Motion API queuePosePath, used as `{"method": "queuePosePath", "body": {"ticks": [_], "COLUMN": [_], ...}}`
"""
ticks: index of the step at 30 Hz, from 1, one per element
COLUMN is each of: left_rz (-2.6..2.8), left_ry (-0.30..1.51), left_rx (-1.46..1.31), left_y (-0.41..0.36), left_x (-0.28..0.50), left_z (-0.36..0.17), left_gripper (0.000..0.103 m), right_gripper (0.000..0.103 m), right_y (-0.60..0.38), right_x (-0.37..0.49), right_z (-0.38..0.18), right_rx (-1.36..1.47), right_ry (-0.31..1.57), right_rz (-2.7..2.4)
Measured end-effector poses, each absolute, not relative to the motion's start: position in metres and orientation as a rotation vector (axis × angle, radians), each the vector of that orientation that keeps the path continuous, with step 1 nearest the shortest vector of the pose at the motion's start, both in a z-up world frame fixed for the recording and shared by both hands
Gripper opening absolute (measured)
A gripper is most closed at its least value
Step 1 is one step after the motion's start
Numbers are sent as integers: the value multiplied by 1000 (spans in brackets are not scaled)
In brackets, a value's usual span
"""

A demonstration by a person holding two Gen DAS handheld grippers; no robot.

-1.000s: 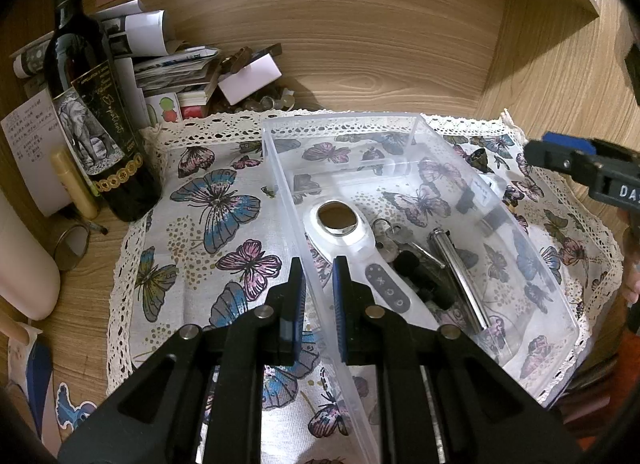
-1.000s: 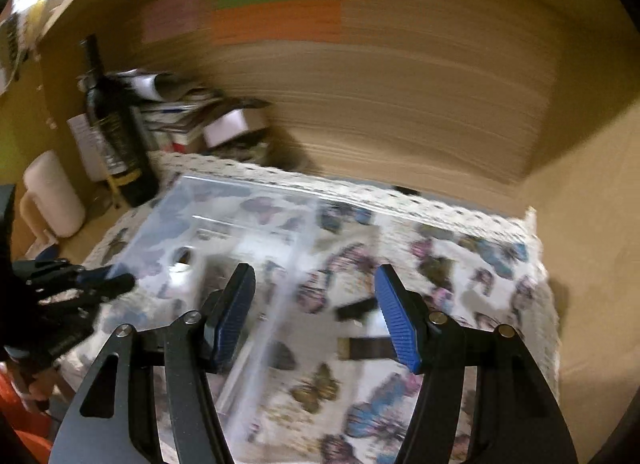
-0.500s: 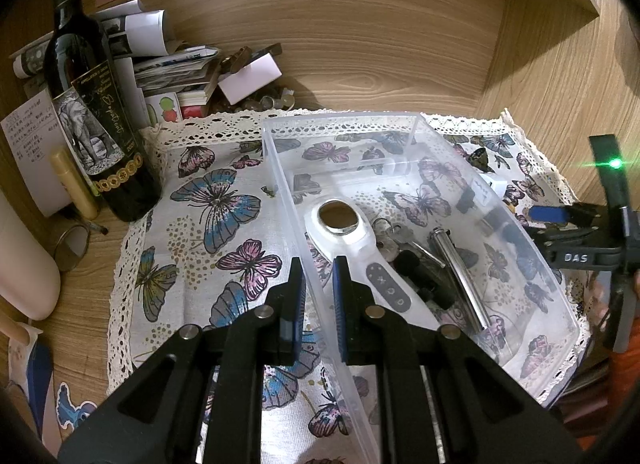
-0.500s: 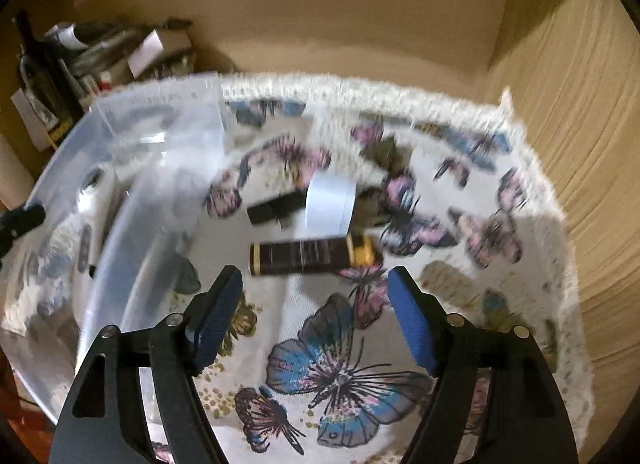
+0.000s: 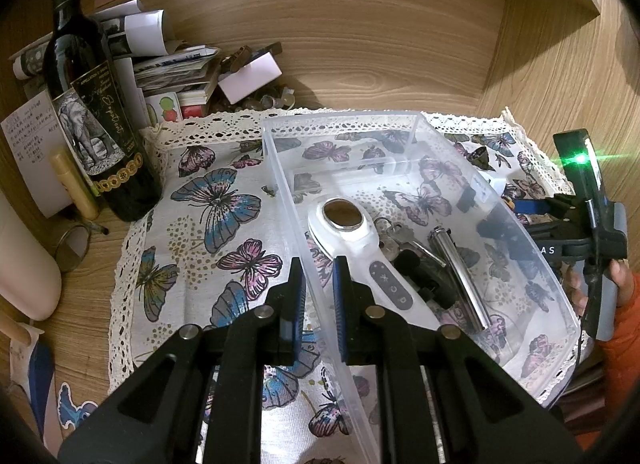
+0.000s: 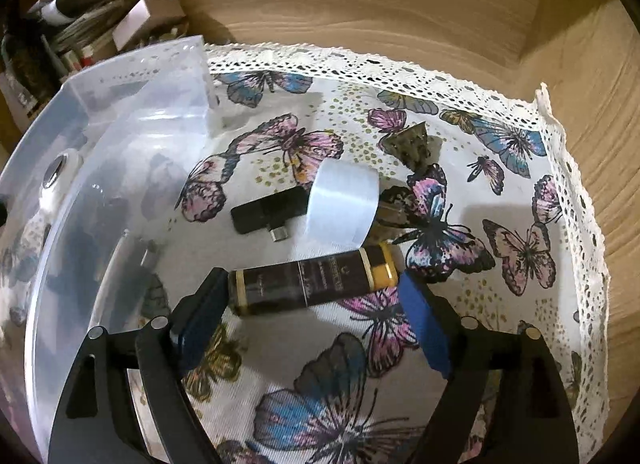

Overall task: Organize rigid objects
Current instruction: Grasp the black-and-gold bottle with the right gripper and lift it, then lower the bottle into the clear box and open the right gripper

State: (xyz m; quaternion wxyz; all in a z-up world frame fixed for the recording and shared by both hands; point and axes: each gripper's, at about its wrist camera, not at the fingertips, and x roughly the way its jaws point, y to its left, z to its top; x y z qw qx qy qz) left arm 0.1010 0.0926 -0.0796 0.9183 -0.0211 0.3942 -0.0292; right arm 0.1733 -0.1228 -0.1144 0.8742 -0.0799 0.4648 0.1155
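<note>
My left gripper (image 5: 319, 296) is shut on the near left wall of a clear plastic bin (image 5: 400, 120). In the bin lie a white handheld device (image 5: 360, 248), keys (image 5: 394, 238) and a silver cylinder (image 5: 460, 276). To the right of the bin (image 6: 140, 76), on the butterfly cloth, a dark bottle with a gold cap lies sideways. My right gripper (image 6: 312, 288) is low over it with its jaws opening, one finger at each end of the bottle. Just beyond lie a white tape roll (image 6: 342, 204) and a black USB adapter (image 6: 264, 214).
A wine bottle (image 5: 92, 112) and a heap of papers and boxes (image 5: 172, 68) stand at the back left against the wooden wall. A dark cone-shaped object (image 6: 412, 144) sits on the cloth behind the tape. A hand in an orange sleeve (image 5: 624, 304) shows at the right edge.
The right gripper has come down over the cloth and tipped downward, and its jaws have widened; the dark bottle now lies between its fingers. The left gripper and the bin have not moved.
</note>
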Motion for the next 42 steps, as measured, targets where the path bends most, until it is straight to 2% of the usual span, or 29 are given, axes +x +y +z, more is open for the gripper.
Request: {"method": "queuePosePath", "body": {"ticks": [9,28,42], "left_rz": [-60,-62,-64], "left_ry": [810,812,812], "left_rx": [-42,-44,-46], "left_y": [93,93,93], "left_x": [101,102,102], "left_z": [-80,-79,-79], "left_gripper": [13,13,13], "right_gripper": [81,82,82], "right_y": [-130,-90,-25], "right_x": [156,121,125], "right_z": [-97,-15,-36], "right_rx": [-166,-163,-290], "right_ry": [897,648,708], "right_rz": [220,331,478]}}
